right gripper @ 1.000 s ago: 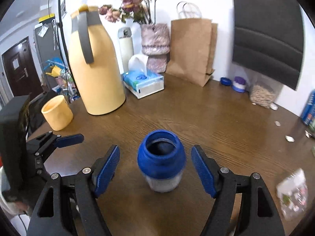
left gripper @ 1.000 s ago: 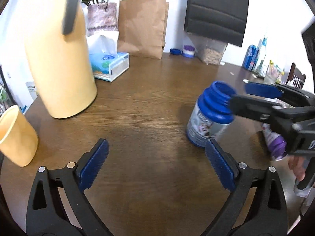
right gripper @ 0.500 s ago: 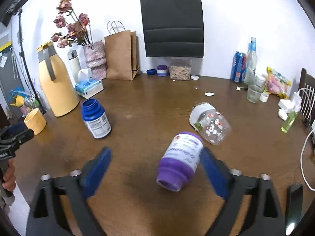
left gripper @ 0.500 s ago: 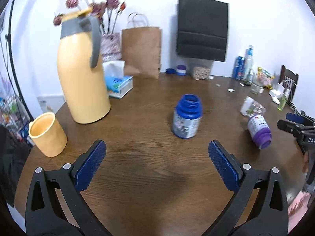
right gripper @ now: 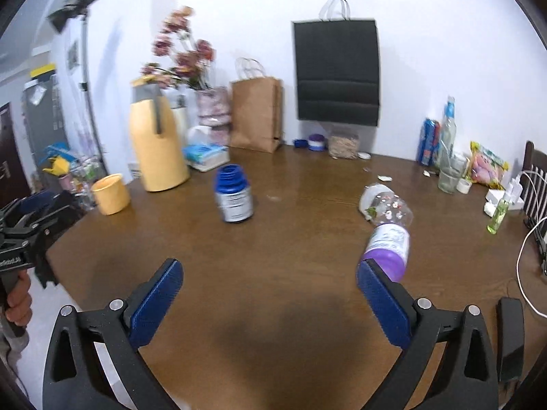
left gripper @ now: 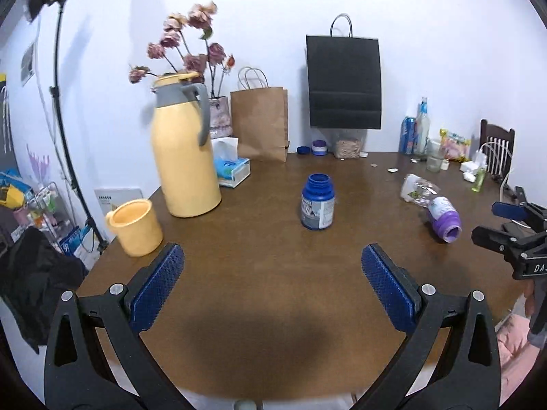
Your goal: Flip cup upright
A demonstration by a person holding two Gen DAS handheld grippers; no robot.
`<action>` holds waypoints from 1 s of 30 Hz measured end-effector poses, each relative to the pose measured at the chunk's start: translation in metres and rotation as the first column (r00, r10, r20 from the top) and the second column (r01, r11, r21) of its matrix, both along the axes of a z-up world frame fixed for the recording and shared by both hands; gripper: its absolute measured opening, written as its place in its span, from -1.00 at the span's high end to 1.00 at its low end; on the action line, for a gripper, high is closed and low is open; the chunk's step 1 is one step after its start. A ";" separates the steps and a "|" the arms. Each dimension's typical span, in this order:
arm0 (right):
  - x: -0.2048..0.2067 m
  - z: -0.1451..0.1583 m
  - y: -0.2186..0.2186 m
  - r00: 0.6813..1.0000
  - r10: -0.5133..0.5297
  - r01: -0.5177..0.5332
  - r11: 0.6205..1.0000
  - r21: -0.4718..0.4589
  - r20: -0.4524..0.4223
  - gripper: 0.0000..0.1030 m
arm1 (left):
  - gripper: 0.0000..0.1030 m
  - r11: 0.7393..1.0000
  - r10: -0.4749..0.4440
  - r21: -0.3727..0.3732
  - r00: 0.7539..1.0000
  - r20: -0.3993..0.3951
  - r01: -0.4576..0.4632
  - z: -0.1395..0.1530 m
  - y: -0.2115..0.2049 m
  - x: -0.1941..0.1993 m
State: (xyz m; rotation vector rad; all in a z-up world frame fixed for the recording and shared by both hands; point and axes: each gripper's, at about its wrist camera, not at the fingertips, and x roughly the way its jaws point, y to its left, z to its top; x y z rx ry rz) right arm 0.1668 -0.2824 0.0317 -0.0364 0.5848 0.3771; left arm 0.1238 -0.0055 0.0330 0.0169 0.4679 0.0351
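A blue cup with a printed label stands upright, mouth up, mid-table; it also shows in the right wrist view. A purple cup lies on its side at the right, mouth toward me. A clear plastic cup lies on its side just behind it. A yellow cup stands upright at the left edge. My left gripper is open and empty, pulled back near the front edge. My right gripper is open and empty; its right finger sits just in front of the purple cup.
A tall yellow jug, a tissue box and a flower vase stand at the back left. Brown paper bag and black bag stand by the wall. Bottles, glass and snacks crowd the back right.
Both grippers have drawn back from the blue cup toward the table's front. The right gripper swung right over the purple cup, then slightly left. The blue cup stays upright.
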 end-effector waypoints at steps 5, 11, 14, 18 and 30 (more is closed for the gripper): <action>-0.060 -0.002 0.001 0.998 0.053 -0.054 0.998 0.024 0.028 -1.00 | -1.00 0.999 0.010 -0.053 1.000 -0.011 -0.010 -0.012 0.009 -0.052; -0.118 -0.015 -0.001 0.999 0.030 -0.030 0.999 0.022 0.017 -1.00 | -1.00 0.995 0.017 -0.098 1.000 0.005 -0.017 -0.026 0.013 -0.092; -0.135 -0.017 0.004 0.999 -0.006 0.006 1.000 0.006 0.049 -1.00 | -1.00 0.998 0.005 -0.061 1.000 -0.006 -0.006 -0.032 0.006 -0.104; -0.147 -0.018 0.020 0.998 0.032 -0.033 0.999 0.014 0.063 -1.00 | -1.00 0.998 0.033 -0.054 0.999 0.018 -0.032 -0.036 0.005 -0.122; -0.151 -0.024 0.034 0.996 0.054 -0.055 0.998 0.008 0.072 -1.00 | -1.00 0.997 0.029 -0.065 0.999 0.029 -0.027 -0.038 0.008 -0.128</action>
